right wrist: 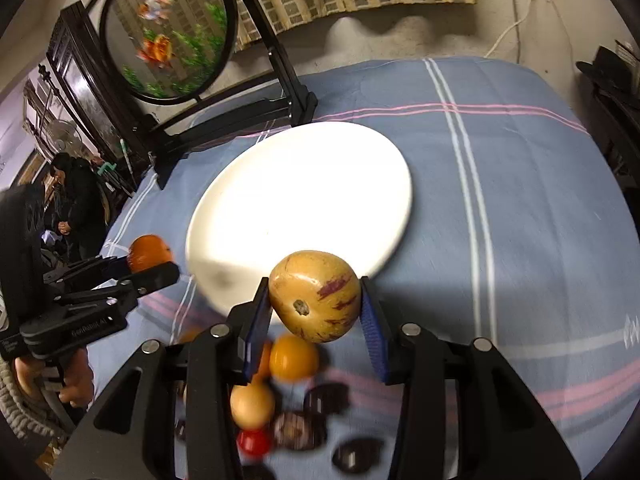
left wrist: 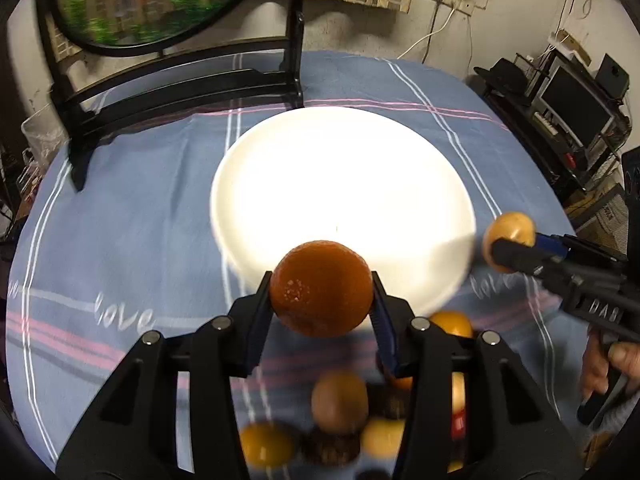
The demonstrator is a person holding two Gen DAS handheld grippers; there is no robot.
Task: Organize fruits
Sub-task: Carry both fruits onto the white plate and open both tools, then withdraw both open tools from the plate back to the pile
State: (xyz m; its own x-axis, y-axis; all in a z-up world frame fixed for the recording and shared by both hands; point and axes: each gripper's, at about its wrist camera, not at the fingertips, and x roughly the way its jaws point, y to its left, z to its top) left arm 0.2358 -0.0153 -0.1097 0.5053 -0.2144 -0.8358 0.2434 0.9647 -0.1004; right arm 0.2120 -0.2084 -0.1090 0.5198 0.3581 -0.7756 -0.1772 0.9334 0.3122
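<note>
Round, dimpled orange fruit (left wrist: 321, 288) sits clamped btwn the blue pads of the left gripper (left wrist: 320, 304), jaws pressed on both its sides, held in the air above the near rim of the wide white round plate (left wrist: 280, 152). From the right wrist cam the same fruit shows small at the tip of that gripper, off to the left of the plate.

Yellow-tan, roundish fruit w/ purple streaks and a stem scar (right wrist: 314, 295) is pinched btwn the pads of the right gripper (right wrist: 316, 312), jaws closed onto it left and right, also raised over the plate's near edge. In the left wrist view it appears at the right gripper's tip, just right of the plate rim.

Plate itself lies ahead of both sets of jaws, nothing on it, glare washing out its centre.

Under and behind the jaws, on the blue cloth w/ pink and white stripes (right wrist: 520, 152), the loose pile: orange-yellow round fruits (right wrist: 294, 357), a pale tan one (right wrist: 252, 404), a small red one (right wrist: 253, 442), dark brown wrinkled ones (right wrist: 298, 430), a brown oval one (left wrist: 340, 402). All blurred.

Beyond the plate: black wooden stand w/ a round painted panel (right wrist: 168, 36). A hand (left wrist: 604, 364) grips the right tool's handle.
</note>
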